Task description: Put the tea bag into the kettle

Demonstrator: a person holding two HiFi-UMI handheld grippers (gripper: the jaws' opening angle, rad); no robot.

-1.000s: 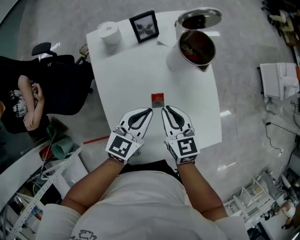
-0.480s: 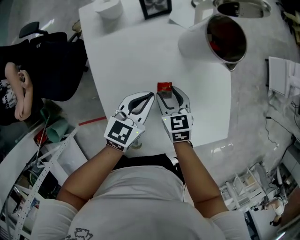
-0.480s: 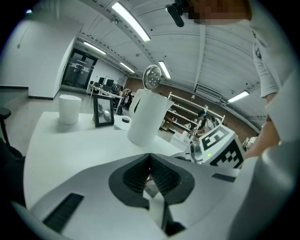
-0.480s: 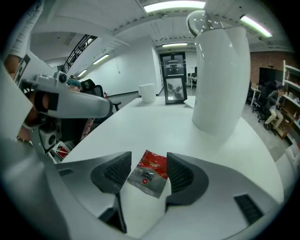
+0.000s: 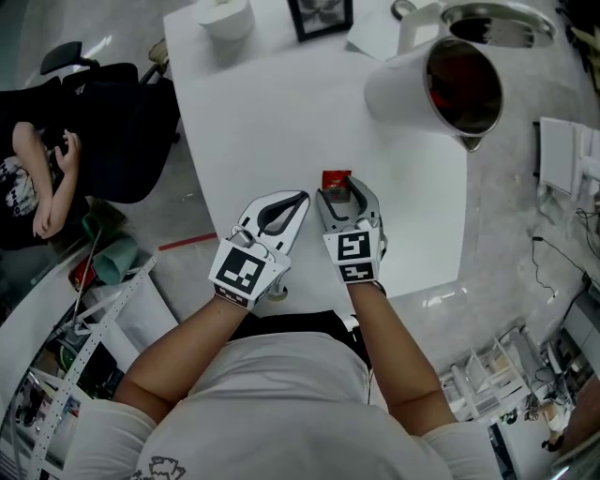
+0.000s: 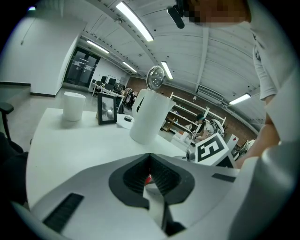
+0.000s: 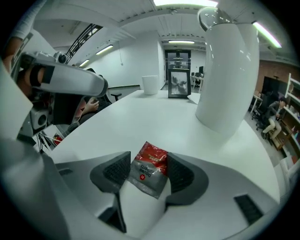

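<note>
The tea bag point(image 5: 335, 178), a red and silver sachet, lies flat on the white table point(image 5: 262, 122). In the right gripper view the tea bag point(image 7: 151, 174) sits between my right gripper's point(image 7: 149, 158) jaws, which have just been opening and are not clamped on it. In the head view my right gripper point(image 5: 342, 190) straddles the sachet. My left gripper point(image 5: 300, 199) is shut and empty, just left of it. In the left gripper view the left gripper point(image 6: 150, 158) shows its pads meeting. The white kettle point(image 5: 412, 84) stands at the far right, its lid point(image 5: 492, 23) flipped back.
A black picture frame point(image 5: 321, 16) and a white cup point(image 5: 223, 14) stand at the table's far edge. A sheet of paper point(image 5: 373, 37) lies by the kettle. A seated person in black point(image 5: 56, 141) is left of the table. The table's near edge lies under my wrists.
Both grippers have come down toward the table. The right one moved forward and opened, so the tea bag now lies between its jaws. The left stays shut.
</note>
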